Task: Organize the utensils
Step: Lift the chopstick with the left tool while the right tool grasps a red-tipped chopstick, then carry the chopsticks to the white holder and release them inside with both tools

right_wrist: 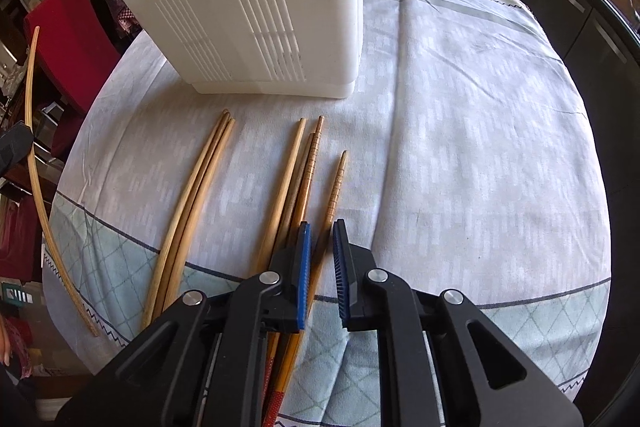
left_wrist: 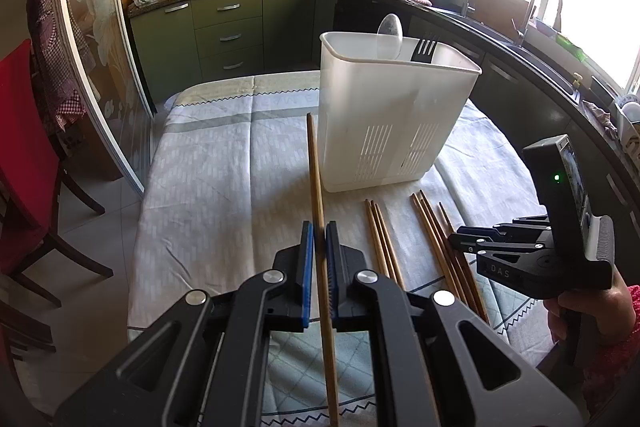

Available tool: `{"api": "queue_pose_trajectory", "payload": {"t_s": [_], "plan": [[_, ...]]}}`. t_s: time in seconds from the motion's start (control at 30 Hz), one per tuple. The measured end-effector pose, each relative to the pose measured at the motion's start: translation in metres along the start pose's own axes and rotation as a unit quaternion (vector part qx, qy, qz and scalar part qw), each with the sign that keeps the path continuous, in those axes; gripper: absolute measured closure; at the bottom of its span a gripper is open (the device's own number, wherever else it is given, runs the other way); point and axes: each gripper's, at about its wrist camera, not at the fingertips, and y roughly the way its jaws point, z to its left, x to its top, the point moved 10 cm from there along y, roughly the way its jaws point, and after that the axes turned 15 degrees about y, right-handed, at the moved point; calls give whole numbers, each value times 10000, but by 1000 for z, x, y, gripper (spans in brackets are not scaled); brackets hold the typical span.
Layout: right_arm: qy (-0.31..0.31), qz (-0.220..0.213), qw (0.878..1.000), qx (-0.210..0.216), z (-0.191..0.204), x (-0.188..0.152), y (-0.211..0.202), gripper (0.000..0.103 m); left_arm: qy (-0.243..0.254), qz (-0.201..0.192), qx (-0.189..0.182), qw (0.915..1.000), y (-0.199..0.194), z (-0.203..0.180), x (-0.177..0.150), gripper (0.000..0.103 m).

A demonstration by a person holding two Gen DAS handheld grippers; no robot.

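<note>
My left gripper [left_wrist: 319,227] is shut on a single wooden chopstick [left_wrist: 314,163], held above the cloth and pointing toward the white utensil holder [left_wrist: 384,123]; that chopstick also shows in the right wrist view [right_wrist: 34,131]. The holder has a spoon [left_wrist: 389,35] and a dark fork [left_wrist: 425,49] standing in it. Several chopsticks lie on the cloth in two bunches [right_wrist: 192,195] [right_wrist: 298,183]. My right gripper [right_wrist: 321,227] is slightly open just above the right bunch, holding nothing. It shows in the left wrist view [left_wrist: 454,239] at the right. The holder stands beyond the chopsticks [right_wrist: 248,3].
The table carries a pale patterned cloth [left_wrist: 224,195]. A red chair [left_wrist: 24,163] stands to its left. Dark kitchen counters [left_wrist: 532,75] with a sink curve round the back and right.
</note>
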Motion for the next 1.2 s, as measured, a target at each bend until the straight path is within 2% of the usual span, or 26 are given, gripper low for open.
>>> {"api": "queue_pose_trajectory", "payload": {"t_s": [0.1,0.23,0.37,0.53,0.7,0.9,1.2], "plan": [[59,-19,10000,24,0,2,0,96,4,1,-1,10000,0,0,0,97],[261,-248,9987,356,-3,10,-18,96,-16,-25,-3,10000,-3,1,2,97],[386,-661,9943,747,-7,18,-58,96,-8,-121,21,9999,-12,2,7,97],[358,-1384,9838,1083,-3,19,-124,96,26,-268,57,9996,-25,3,14,97],[156,-1928,9750,1094,-1,7,-166,96,44,-386,107,9992,-38,4,18,97],[72,-2272,9679,1074,-3,-5,-195,96,84,-633,209,9977,-58,5,25,97],[53,-2383,9653,1063,-9,-12,-203,96,151,-712,266,9970,-66,0,29,97]]}}
